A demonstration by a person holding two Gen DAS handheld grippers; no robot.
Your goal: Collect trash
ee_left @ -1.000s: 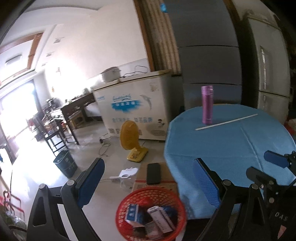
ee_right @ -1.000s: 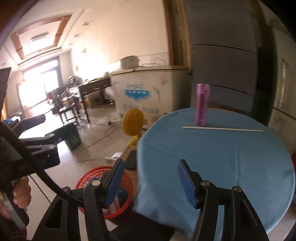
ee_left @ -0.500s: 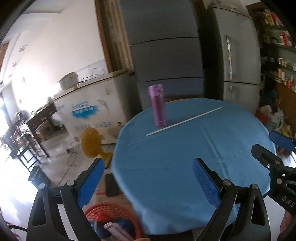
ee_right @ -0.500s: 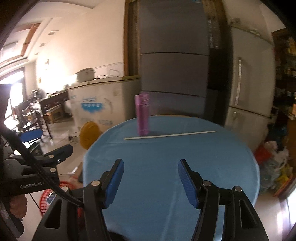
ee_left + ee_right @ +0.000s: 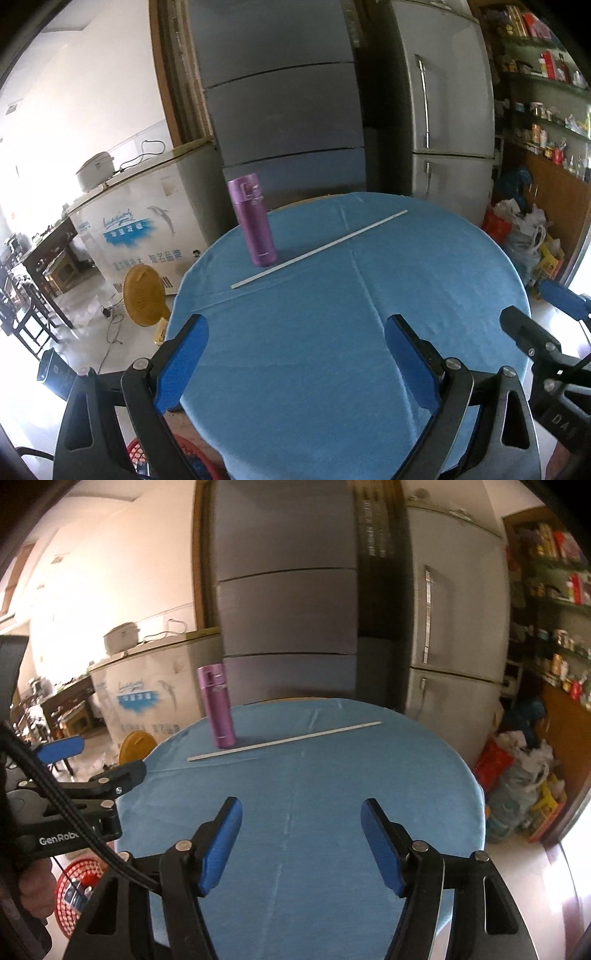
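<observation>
A red basket (image 5: pixel 75 886) with trash in it sits on the floor just beside the near-left edge of the round tabletop (image 5: pixel 369 350), which is covered by a blue cloth. On the far side of the tabletop a purple bottle (image 5: pixel 253 221) stands upright, with a long white stick (image 5: pixel 319 249) lying just in front of it. The left claw (image 5: pixel 295 363) hangs released and empty over the near edge. The right claw (image 5: pixel 301 843) is opening, with nothing between its blue pads.
</observation>
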